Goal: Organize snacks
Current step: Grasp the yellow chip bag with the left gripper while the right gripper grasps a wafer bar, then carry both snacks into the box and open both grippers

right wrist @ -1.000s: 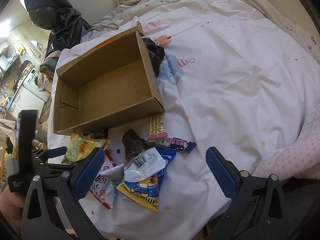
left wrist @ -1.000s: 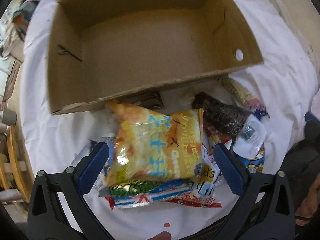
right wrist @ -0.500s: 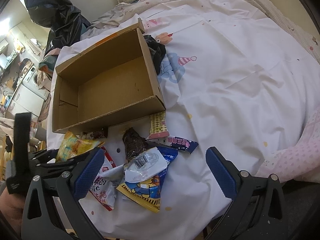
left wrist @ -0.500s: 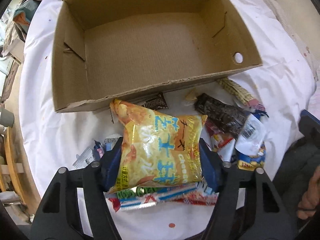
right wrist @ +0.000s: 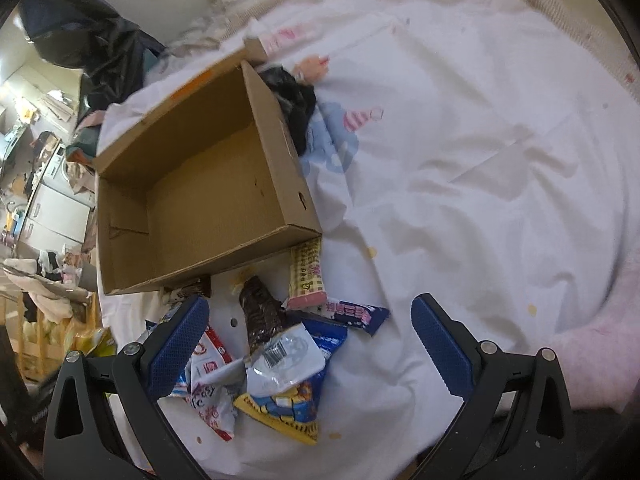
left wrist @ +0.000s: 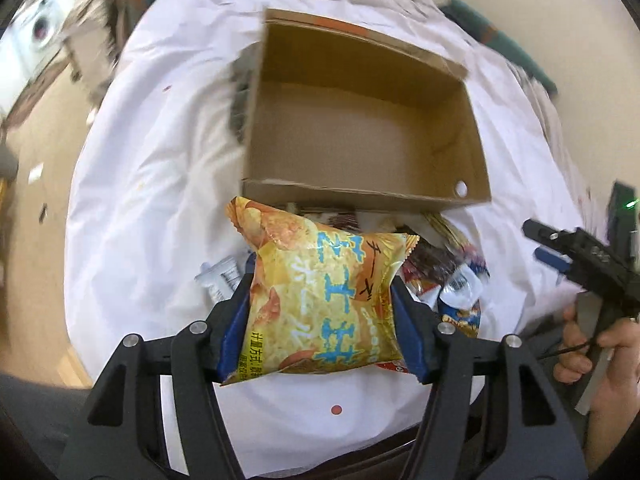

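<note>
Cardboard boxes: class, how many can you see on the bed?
1. The open brown cardboard box sits on the white bedsheet, just beyond the pile of snack packets; nothing shows inside it.

Black tongs (left wrist: 322,316), blue ribbed pads (right wrist: 178,346), silver screws

Both wrist views look down, seemingly close; sharing cardboard box (left wrist: 360,128).

The right claw (right wrist: 310,346) hangs with its blue pads wide apart above a loose heap of snack packets (right wrist: 276,364) on a white bed sheet (right wrist: 480,168). Just beyond the heap lies an open cardboard box (right wrist: 200,184), nothing in it. A pink-ended wafer bar (right wrist: 306,274) touches the box's near wall, beside a dark chocolate packet (right wrist: 260,314). A black bundle (right wrist: 294,100) sits against the box's right side.
</note>
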Available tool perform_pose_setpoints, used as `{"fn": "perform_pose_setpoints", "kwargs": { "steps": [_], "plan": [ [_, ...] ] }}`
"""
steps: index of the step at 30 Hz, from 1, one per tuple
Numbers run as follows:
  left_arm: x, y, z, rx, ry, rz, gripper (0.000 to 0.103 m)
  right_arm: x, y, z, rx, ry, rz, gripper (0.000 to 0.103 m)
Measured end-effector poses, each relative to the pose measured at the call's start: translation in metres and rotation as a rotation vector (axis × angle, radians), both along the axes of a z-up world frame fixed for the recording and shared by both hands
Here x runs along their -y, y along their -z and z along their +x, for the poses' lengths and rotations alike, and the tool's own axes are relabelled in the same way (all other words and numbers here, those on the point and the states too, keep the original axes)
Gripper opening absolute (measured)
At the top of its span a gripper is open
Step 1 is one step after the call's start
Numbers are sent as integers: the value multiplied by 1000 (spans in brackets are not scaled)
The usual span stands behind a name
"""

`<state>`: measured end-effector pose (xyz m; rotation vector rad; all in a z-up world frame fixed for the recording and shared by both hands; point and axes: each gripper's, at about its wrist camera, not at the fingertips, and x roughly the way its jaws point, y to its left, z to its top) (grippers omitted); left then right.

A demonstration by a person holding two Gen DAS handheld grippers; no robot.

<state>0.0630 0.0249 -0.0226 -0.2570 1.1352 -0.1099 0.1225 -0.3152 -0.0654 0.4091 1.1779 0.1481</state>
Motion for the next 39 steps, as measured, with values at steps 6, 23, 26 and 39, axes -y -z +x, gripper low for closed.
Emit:
{"fn": "perform_pose_setpoints", "kwargs": {
  "steps": [6,23,26,39],
  "plan": [
    [-14,17,0,-17,-71,-58,60,-44,35,27,-84,-127,-119,80],
    [-11,10,-3,27,-67,-28,60,-57,44,14,-43,-168,-155,30],
    [-12,10,-3,28,-73,-11,60,-47,26,-7,-22,-162,-87,30],
    [-9,-14,0,107,-74,51,60,-52,-47,-46,219,-252,139,30]
  ]
}}
